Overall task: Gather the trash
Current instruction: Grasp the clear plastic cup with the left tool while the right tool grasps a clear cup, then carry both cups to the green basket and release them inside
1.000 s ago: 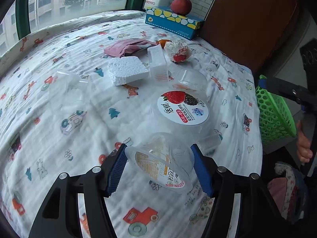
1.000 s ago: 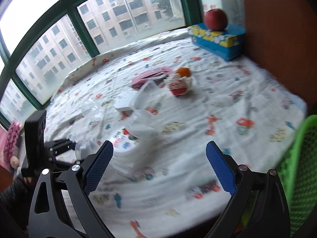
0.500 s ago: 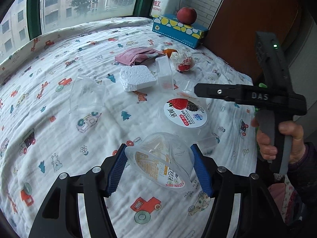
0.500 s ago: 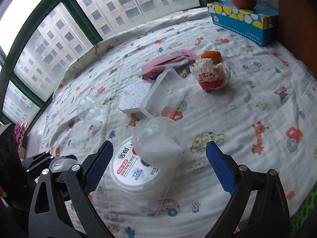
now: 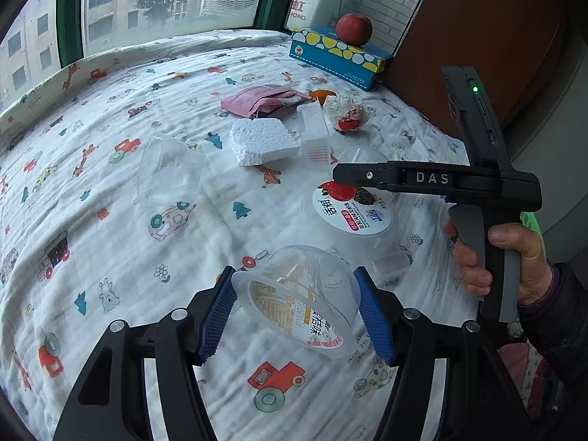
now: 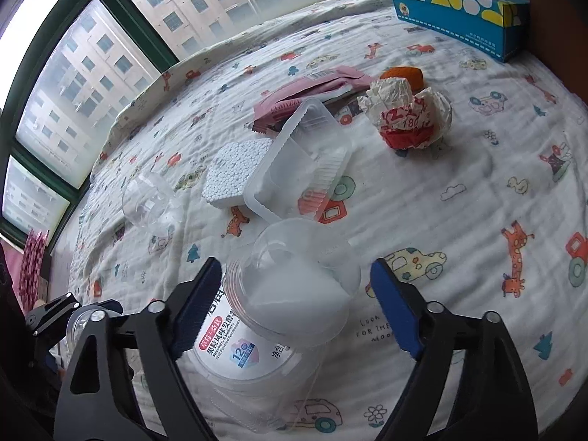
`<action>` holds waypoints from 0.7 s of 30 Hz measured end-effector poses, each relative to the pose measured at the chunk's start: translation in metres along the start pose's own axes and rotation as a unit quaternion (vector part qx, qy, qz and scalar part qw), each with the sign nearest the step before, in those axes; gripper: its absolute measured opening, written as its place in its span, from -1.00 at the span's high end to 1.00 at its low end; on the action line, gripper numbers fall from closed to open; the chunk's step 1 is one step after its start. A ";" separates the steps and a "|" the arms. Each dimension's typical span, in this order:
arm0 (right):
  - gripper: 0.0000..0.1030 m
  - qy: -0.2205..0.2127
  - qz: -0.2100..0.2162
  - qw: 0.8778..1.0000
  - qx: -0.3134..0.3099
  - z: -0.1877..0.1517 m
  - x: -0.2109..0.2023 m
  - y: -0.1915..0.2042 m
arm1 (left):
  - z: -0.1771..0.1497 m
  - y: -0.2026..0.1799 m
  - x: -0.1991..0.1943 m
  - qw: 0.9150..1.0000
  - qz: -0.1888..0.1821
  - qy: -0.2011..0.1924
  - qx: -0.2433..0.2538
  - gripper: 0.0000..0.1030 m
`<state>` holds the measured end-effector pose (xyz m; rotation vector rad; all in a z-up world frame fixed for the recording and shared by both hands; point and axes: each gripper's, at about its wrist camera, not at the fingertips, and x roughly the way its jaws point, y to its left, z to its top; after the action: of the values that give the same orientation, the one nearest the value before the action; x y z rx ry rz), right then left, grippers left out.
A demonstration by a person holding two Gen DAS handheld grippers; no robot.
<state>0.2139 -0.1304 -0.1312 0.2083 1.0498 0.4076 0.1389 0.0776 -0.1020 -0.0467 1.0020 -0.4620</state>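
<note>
My left gripper [image 5: 296, 312] is shut on a clear labelled plastic cup [image 5: 294, 301], held tilted just above the printed bedsheet [image 5: 110, 257]. Ahead of it lies a strawberry yogurt tub [image 5: 351, 209], label up. In the right wrist view a second clear cup [image 6: 294, 283] rests against that tub [image 6: 239, 352]. My right gripper [image 6: 294, 305] straddles this cup and its jaws are closing. The blue pads [image 6: 198, 301] stand close to the cup's sides with a small gap showing. A hand [image 5: 514, 257] holds the right gripper.
Further back lie a styrofoam block [image 6: 235, 172], a clear tray [image 6: 301, 154], a crumpled wrapper [image 6: 408, 117], a pink packet [image 6: 312, 88], an orange [image 6: 402, 75] and another clear cup [image 6: 149, 202]. A blue tissue box [image 5: 338, 55] carries an apple [image 5: 353, 29]. A green basket's edge [image 5: 529, 220] shows at the bed's right.
The right gripper swung in from beside the green basket, came down over the yogurt tub, and its jaws narrowed around the clear cup. The left gripper kept still with its cup.
</note>
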 end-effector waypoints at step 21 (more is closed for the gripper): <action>-0.29 -0.083 -0.045 0.996 -0.001 -0.031 -0.109 -0.018 | 0.020 -0.059 -0.011 0.999 -0.018 -0.014 0.039 -0.21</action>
<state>0.1438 -0.1937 -0.0658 0.1891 0.8929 0.3038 0.1292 0.0254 -0.0678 -0.0002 0.9562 -0.5315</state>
